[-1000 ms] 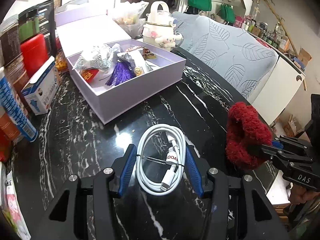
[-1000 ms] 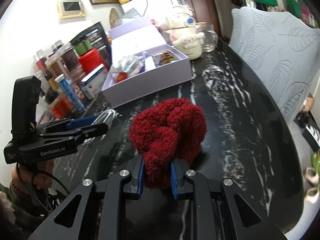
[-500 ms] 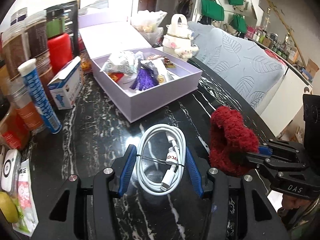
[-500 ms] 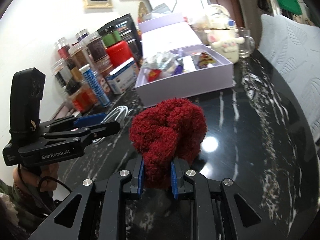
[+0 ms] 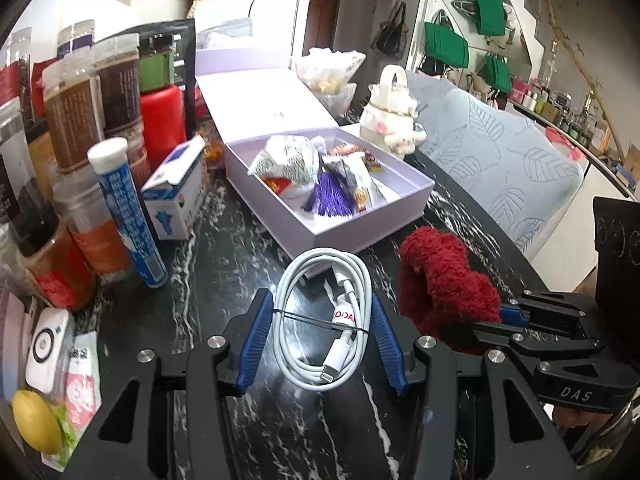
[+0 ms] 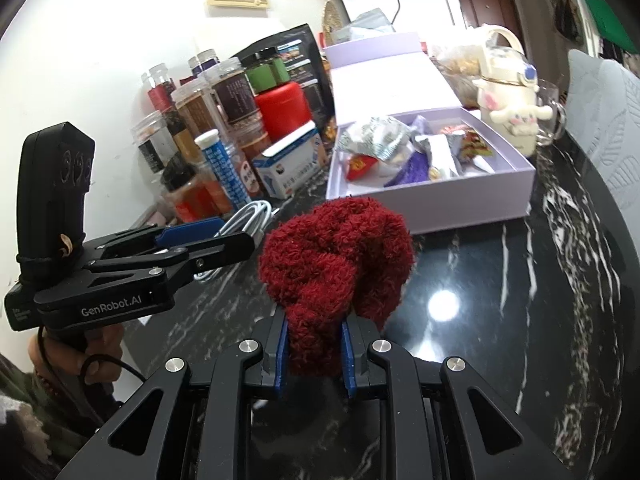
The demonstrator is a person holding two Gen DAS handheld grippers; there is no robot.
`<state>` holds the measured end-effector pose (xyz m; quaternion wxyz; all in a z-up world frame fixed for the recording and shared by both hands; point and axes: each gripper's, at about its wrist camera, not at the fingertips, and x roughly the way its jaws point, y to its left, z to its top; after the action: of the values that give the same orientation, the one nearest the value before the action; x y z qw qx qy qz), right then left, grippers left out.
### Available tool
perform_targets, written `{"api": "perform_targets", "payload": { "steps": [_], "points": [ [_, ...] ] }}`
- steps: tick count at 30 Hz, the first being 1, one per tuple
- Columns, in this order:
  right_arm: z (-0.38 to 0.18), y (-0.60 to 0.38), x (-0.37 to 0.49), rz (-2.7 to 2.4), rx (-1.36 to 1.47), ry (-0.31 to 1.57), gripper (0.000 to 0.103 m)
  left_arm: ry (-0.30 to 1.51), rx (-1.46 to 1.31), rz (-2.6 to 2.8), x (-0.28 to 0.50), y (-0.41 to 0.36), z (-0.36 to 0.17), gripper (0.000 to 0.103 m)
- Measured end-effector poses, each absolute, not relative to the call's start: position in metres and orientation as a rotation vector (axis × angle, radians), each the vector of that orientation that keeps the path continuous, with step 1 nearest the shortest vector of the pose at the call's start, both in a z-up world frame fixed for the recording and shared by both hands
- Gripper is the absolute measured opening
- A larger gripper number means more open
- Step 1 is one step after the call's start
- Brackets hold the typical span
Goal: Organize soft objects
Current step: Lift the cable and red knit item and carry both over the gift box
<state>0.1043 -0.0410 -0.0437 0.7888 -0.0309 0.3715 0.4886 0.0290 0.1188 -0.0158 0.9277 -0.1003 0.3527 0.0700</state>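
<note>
Both grippers are loaded and both loads are off the tabletop (image 5: pixel 224 264). The left gripper (image 5: pixel 323 330) has its fingers (image 5: pixel 256 328) closed against the sides of a coiled white cable (image 5: pixel 320 316), bound with a thin tie; the coil sits squarely between the blue pads. The right gripper (image 6: pixel 314 354) has its fingers pressed nearly together, pinching the lower fold of a red fuzzy scrunchie (image 6: pixel 336 264), the bulk of which bulges above the pads. In the left wrist view the scrunchie (image 5: pixel 444 284) hangs just beside the cable, to its right.

The lavender box (image 5: pixel 360 228) stands open just ahead of both grippers, lid (image 5: pixel 260 96) folded back. It already contains a crumpled foil packet, a purple tassel (image 5: pixel 330 200) and several small wrapped items. Neither held item is over the box yet; both are short of its near wall.

Assessment: the task is partly complete. Pick-up of both items appears done; carrying them over the near wall and releasing them inside remains. Whether anything else on the crowded tabletop counts as a soft object cannot be determined; the jars, the blue tube (image 5: pixel 128 208) and the carton (image 5: pixel 176 192) along the wall appear rigid.
</note>
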Motion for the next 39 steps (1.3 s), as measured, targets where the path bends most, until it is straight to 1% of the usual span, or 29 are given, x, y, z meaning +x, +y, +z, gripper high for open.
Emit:
{"api": "perform_targets", "payload": {
  "steps": [7,29,39],
  "points": [
    [-0.023,-0.03,0.113,1.066,-0.07,0.753,0.021,0.669,-0.185,0.141,0.037,0.127,0.004,0.05],
    [0.066,-0.009,0.163,1.068,-0.079,0.546,0.021,0.502,-0.12,0.122,0.085,0.14,0.079,0.05],
    [0.088,-0.005,0.198,1.056,-0.081,0.494,0.021,0.447,-0.107,0.124,0.121,0.146,0.103,0.05]
  ]
}}
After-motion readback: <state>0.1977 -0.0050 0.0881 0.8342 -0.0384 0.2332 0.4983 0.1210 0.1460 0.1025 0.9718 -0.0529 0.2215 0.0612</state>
